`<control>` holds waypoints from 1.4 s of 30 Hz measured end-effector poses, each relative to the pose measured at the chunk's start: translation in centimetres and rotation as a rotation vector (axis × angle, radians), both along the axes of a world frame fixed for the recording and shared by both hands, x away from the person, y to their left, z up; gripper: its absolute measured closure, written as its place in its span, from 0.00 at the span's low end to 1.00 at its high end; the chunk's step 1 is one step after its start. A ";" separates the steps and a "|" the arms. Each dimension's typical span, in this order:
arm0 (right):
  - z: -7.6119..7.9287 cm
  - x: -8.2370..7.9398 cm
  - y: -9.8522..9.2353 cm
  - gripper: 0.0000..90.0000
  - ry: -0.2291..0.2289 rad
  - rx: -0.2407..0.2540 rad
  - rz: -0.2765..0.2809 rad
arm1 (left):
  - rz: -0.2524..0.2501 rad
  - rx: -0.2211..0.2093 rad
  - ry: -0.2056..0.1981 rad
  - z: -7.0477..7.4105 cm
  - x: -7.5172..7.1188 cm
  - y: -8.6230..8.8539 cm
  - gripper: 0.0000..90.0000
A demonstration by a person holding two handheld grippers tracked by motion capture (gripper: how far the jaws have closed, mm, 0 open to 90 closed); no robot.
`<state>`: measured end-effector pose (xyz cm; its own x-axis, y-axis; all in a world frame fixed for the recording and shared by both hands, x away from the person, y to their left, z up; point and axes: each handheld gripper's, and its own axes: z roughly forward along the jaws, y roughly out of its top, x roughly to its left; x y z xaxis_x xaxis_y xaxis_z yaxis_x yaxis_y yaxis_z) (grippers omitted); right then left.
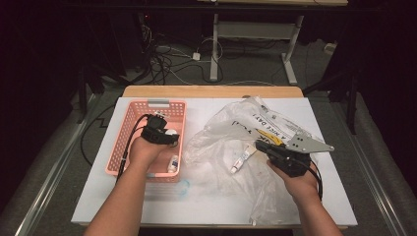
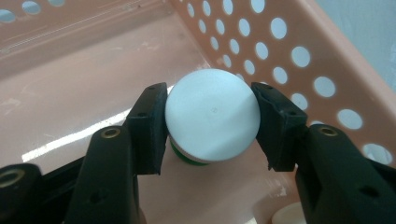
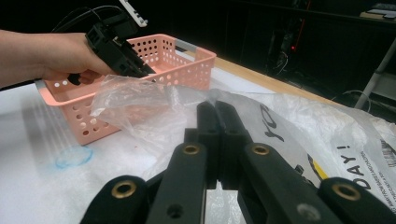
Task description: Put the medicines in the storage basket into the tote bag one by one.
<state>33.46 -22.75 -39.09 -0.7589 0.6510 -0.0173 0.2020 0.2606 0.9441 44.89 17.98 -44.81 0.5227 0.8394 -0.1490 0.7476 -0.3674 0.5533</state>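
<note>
My left gripper (image 2: pixel 210 100) reaches down into a pink perforated basket (image 2: pixel 289 51), its pads set against both sides of a small bottle's round white cap (image 2: pixel 212 116), with green showing beneath the cap. From above, this gripper (image 1: pixel 169 137) sits in the right half of the basket (image 1: pixel 147 104). My right gripper (image 3: pixel 217 109) is shut, jaws together, above a crumpled clear plastic bag (image 3: pixel 299 121). Whether it pinches the film I cannot tell. In the high view it (image 1: pixel 260 146) rests on the bag (image 1: pixel 231 128).
A small white tube (image 1: pixel 241 160) lies inside the bag. Another small bottle (image 1: pixel 173 163) lies in the basket's near right corner. A blue ring mark (image 1: pixel 183 187) is on the white table (image 1: pixel 196 206) in front of the basket.
</note>
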 end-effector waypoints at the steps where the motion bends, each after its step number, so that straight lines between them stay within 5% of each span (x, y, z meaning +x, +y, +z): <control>1: 0.0 0.0 0.0 1.00 0.002 0.001 -0.002 | -0.001 0.001 -0.001 0.0 0.0 0.0 0.53; 14: 0.1 0.0 0.0 1.00 -0.002 0.000 -0.003 | 0.033 0.021 -0.027 0.6 -0.3 0.4 0.54; 42: 0.0 -0.1 0.1 1.00 -0.001 -0.004 -0.002 | 0.036 -0.106 -0.173 4.1 -5.4 1.8 0.54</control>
<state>33.36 -22.62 -39.09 -0.7579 0.6520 -0.0210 0.2012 0.2642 0.9433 39.49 19.82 -40.74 0.5183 0.8423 -0.1480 0.6493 -0.2750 0.7091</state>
